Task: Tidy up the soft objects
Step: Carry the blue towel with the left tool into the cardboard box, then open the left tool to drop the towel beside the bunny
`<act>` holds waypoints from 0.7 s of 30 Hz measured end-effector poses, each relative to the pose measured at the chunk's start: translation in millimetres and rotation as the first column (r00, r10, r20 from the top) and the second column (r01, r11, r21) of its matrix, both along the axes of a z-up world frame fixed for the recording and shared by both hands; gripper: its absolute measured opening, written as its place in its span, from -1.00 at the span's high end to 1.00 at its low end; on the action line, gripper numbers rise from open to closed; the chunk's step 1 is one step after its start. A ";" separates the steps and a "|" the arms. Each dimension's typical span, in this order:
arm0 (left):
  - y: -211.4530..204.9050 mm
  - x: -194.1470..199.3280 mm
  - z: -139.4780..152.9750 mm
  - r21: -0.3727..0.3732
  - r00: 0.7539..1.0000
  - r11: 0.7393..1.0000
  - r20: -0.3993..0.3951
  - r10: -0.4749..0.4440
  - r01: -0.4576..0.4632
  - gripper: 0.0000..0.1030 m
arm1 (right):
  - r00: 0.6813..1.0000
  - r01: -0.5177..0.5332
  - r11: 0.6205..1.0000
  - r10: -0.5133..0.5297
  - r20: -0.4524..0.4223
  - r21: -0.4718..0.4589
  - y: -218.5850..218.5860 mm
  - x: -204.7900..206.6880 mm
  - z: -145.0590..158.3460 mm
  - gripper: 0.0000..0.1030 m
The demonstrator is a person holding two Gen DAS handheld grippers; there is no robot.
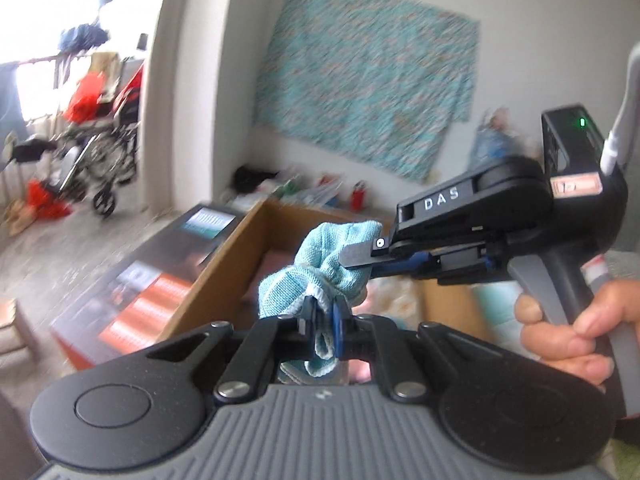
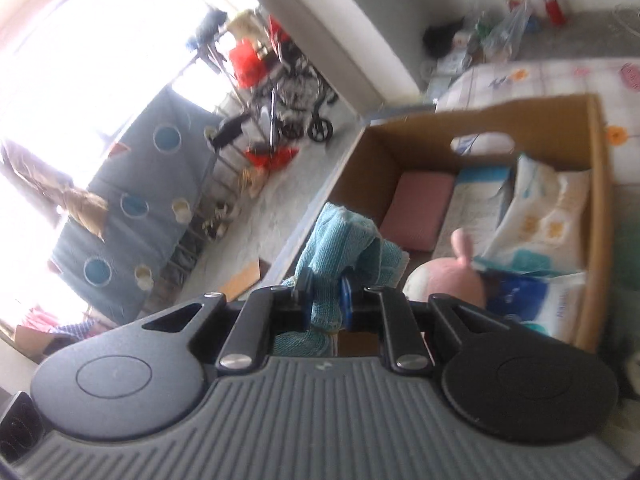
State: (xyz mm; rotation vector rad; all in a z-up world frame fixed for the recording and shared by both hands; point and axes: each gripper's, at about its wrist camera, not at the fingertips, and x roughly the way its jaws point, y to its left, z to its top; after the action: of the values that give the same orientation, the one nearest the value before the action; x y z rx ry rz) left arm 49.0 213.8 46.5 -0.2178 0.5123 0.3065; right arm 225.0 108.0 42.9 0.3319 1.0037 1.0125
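A light blue cloth (image 1: 320,264) hangs bunched in the air above an open cardboard box (image 1: 224,264). My left gripper (image 1: 325,314) is shut on its lower edge. My right gripper (image 1: 360,254) comes in from the right, held by a hand (image 1: 568,324), and is shut on the cloth's upper part. In the right wrist view the right gripper (image 2: 325,300) pinches the same blue cloth (image 2: 340,248) over the near left corner of the box (image 2: 600,200). The box holds a pink cushion (image 2: 420,208), a pink plush toy (image 2: 452,276) and soft packs (image 2: 548,216).
The box stands on a bed with a patterned cover (image 2: 560,76). A wheelchair (image 1: 100,148) with red bags stands by the bright window. A turquoise cloth (image 1: 368,80) hangs on the wall, with clutter and a red bottle (image 1: 358,196) on the floor below.
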 end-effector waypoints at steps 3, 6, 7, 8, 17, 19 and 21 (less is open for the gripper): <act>16.5 12.4 -11.4 -0.022 0.997 0.999 -0.064 0.034 -0.035 0.83 | 0.999 -0.030 0.998 0.029 -0.033 -0.053 30.6 8.2 -14.7 0.75; 29.8 22.1 -22.1 -0.033 0.990 0.997 -0.127 0.062 -0.067 0.83 | 0.998 -0.053 0.993 0.047 -0.051 -0.106 51.8 17.6 -29.7 0.75; 33.6 22.8 -26.2 -0.031 0.987 0.997 -0.145 0.070 -0.075 0.82 | 0.997 -0.066 0.990 0.060 -0.057 -0.121 58.8 19.8 -32.7 0.75; 31.4 16.9 -31.9 -0.022 0.984 0.996 -0.161 0.078 -0.082 0.81 | 0.996 -0.072 0.988 0.065 -0.060 -0.134 62.0 22.6 -37.0 0.75; 30.6 20.7 -43.2 -0.008 0.971 0.995 -0.217 0.096 -0.100 0.53 | 0.993 -0.115 0.966 0.114 -0.017 -0.233 97.3 40.7 -71.1 0.70; 28.1 20.9 -42.0 -0.002 0.972 0.995 -0.214 0.093 -0.096 0.51 | 0.993 -0.118 0.966 0.118 -0.014 -0.230 95.0 42.1 -71.1 0.67; 26.1 20.4 -40.5 0.007 0.975 0.996 -0.204 0.092 -0.093 0.45 | 0.993 -0.116 0.970 0.117 -0.009 -0.215 95.1 42.3 -71.5 0.56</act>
State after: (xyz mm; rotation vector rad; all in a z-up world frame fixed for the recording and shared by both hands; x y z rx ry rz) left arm 69.4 239.9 6.0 -0.2146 0.7071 0.4217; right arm 267.3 203.0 -28.7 0.0929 1.1285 0.9988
